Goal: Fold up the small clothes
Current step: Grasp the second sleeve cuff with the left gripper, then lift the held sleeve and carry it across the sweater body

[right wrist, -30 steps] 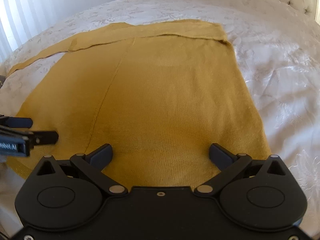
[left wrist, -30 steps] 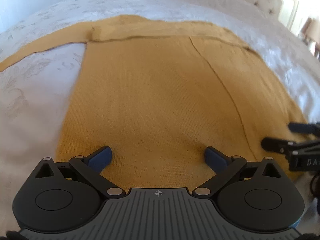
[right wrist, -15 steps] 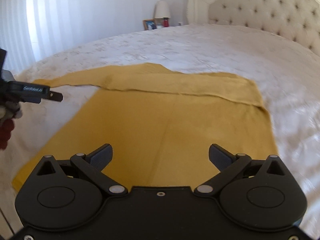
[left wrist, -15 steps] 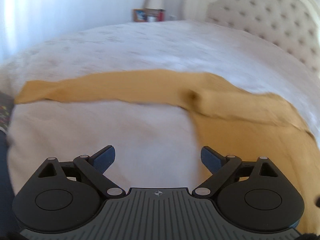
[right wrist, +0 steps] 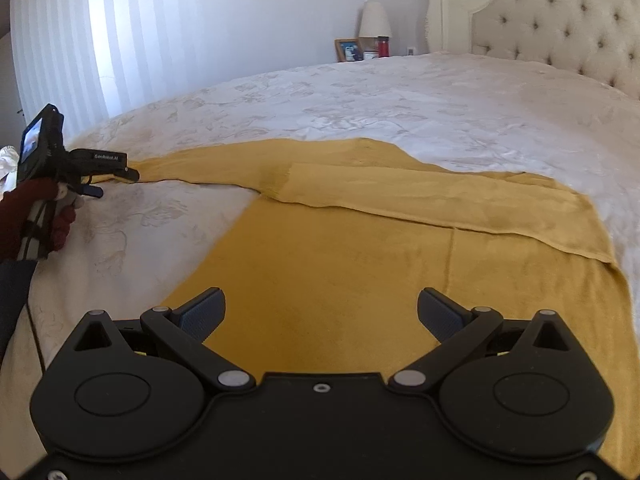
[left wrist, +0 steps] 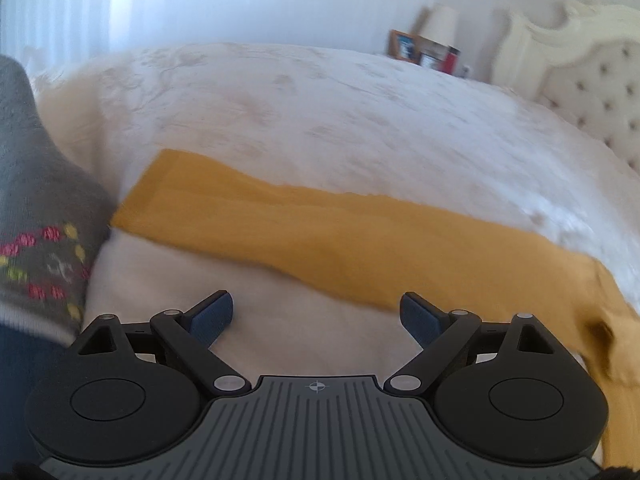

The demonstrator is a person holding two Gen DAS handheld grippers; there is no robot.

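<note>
Mustard sweater point(right wrist: 360, 280) flat on bed point(right wrist: 400, 104), one sleeve point(left wrist: 300, 228) stretched out sideways from body. Left gripper point(left wrist: 316, 316) near sleeve, jaws open, empty. Right gripper point(right wrist: 320, 312) above body, jaws open. Pinch sleeve at cuff point(left wrist: 160, 188), lay across body, keep flat.

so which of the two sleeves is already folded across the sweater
The right-hand sleeve: it lies flat across the sweater's upper body. The other sleeve stretches sideways over the bedspread toward the left gripper.
</note>
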